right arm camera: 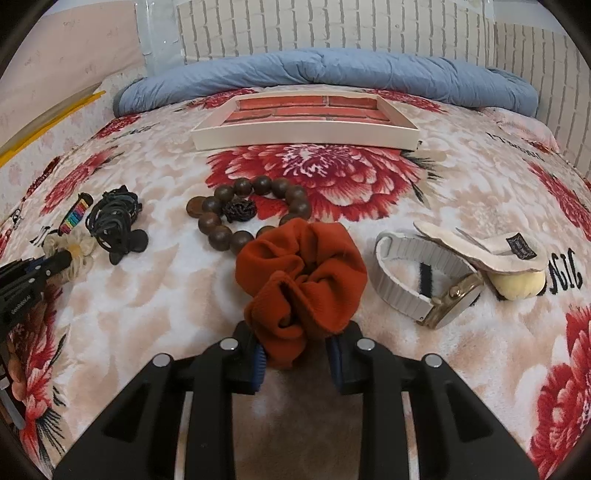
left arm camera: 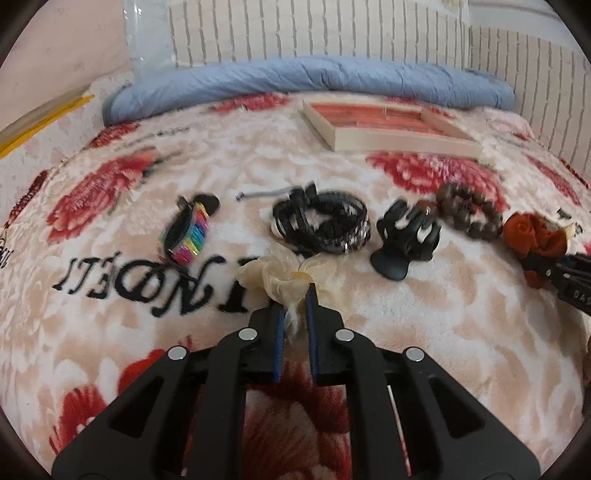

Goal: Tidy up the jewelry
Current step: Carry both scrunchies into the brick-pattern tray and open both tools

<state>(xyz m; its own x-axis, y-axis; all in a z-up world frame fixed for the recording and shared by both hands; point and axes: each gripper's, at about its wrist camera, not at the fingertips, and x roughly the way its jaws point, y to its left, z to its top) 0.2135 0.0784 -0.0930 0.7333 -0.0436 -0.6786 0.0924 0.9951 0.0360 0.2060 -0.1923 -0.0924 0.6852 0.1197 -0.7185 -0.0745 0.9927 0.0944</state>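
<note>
Pinching soft, light fabric: left gripper (left arm camera: 295,291) holds the cream scrunchie (left arm camera: 284,277) at lower centre; right gripper (right arm camera: 297,345) clamps the rust scrunchie (right arm camera: 301,273) by a fold.

This is a bedroom in a home. The whole lower part of both views is filled by a bed covered with a plush fleece blanket (right arm camera: 424,206) printed with large red flowers and black lettering. Across the top of the frame a rolled blue quilt (right arm camera: 332,74) lies along the bed's far edge, against wallpaper printed as white brick (right arm camera: 332,26). At upper left the wall is plain pink (left arm camera: 62,48). Personal accessories lie scattered on the blanket, and a shallow white tray (right arm camera: 303,134) lined with red-brick paper sits near the quilt.
</note>
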